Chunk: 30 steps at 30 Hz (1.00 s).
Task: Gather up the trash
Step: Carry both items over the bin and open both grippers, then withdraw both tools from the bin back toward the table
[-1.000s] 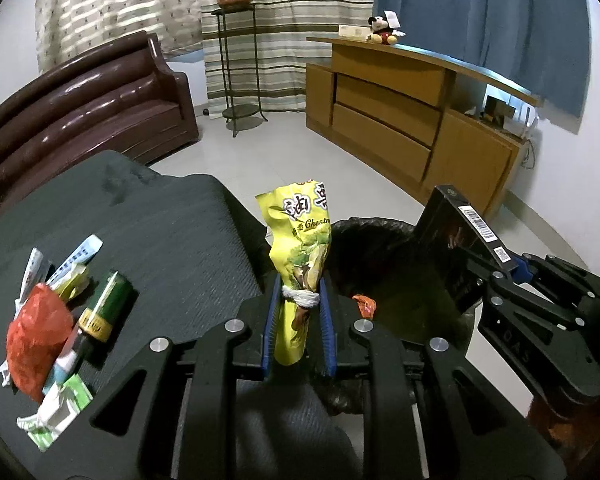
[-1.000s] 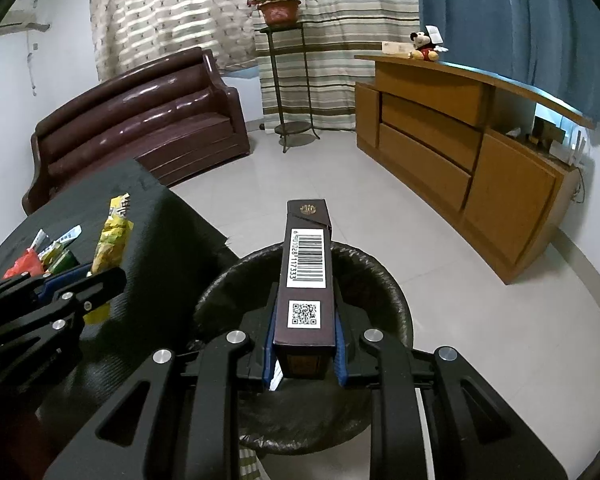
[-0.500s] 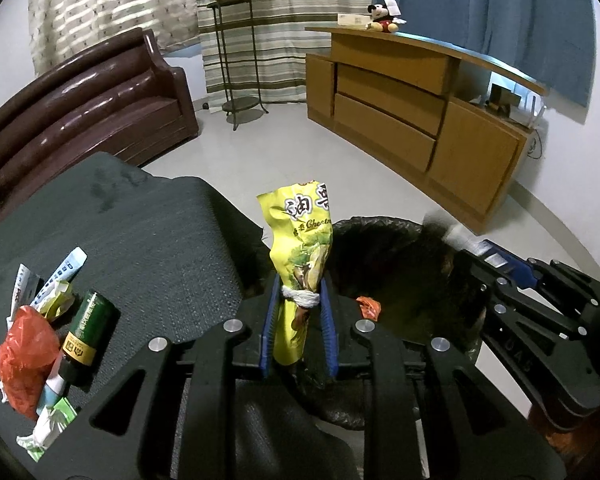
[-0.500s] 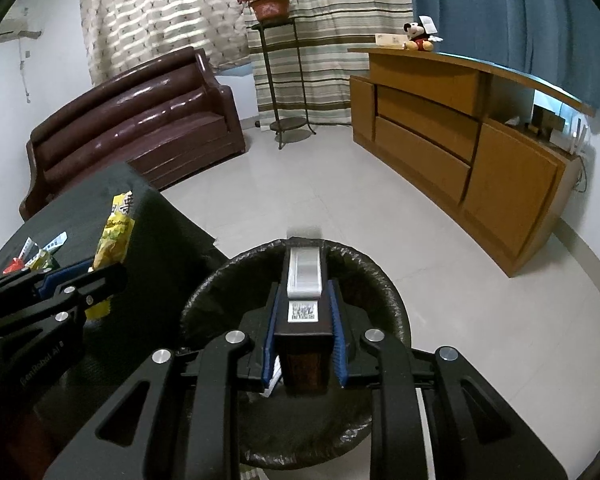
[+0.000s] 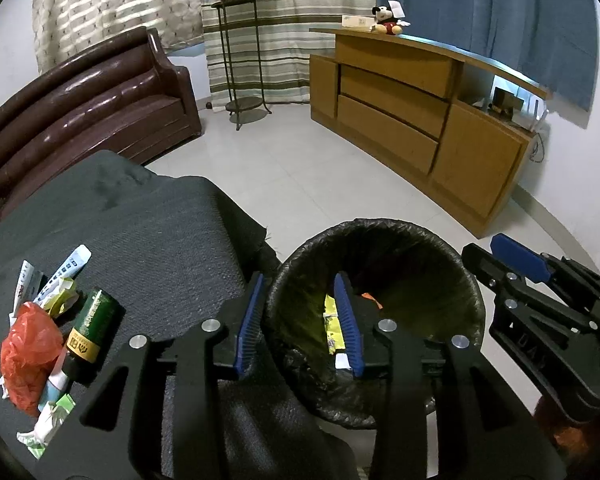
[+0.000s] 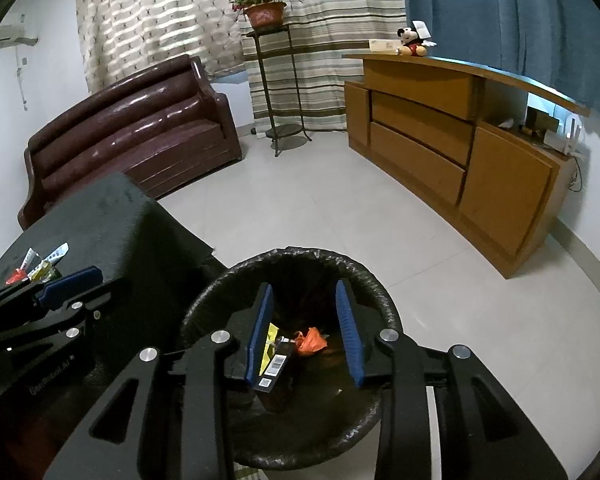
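Both grippers have let go since a second ago: the yellow snack bag (image 5: 334,322) that stood clamped in the left gripper (image 5: 300,320) and the dark box (image 6: 274,368) that the right gripper (image 6: 306,330) held over the bin now lie inside the trash bin (image 5: 440,248). In the left wrist view, the left gripper's blue-padded fingers (image 5: 252,320) stand wide apart and hold nothing; the near rim of the black-lined bin sits between them, and the yellow bag shows inside the bin against the right finger, with a scrap of orange just beyond it. To the left, on the dark cloth-covered table (image 5: 148,232), more trash waits in a heap: a red plastic bag (image 5: 28,356), a green can (image 5: 90,330) beside it, white and blue wrappers (image 5: 66,266) at the far side, and a green and white wrapper (image 5: 48,424) at the near side. The right gripper reaches in from the right edge, above the bin's right rim. In the right wrist view, the right gripper's fingers are also spread wide and empty, hanging over the bin's mouth. Down inside, the box lies tilted with its barcode up, near the left finger, the yellow bag next to it and an orange wrapper (image 6: 310,340) to the right. The left gripper shows at the left edge, over the table. A brown sofa (image 6: 140,132) and a wooden sideboard (image 6: 460,152) stand far off across the tiled floor.
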{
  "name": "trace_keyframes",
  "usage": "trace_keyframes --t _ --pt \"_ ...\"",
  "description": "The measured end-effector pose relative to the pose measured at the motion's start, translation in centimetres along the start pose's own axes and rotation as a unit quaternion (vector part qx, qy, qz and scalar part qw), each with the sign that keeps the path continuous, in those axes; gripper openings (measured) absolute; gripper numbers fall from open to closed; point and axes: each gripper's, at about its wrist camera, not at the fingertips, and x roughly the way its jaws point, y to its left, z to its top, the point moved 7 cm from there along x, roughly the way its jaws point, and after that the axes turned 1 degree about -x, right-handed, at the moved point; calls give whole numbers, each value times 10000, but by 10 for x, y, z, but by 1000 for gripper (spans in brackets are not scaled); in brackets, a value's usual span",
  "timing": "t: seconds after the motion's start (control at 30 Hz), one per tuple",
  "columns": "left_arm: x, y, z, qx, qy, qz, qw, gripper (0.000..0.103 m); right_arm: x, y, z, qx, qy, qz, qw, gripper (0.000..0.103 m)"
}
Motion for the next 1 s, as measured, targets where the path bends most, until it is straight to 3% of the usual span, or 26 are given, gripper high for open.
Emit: trace_keyframes --t 0.33,1.0 --pt "-20 15 -11 -131 -6 50 9999 42 -10 15 1 -89 6 101 9999 40" --pt "-88 105 -66 -715 47 534 9960 43 -33 94 -23 -648 172 600 9959 44"
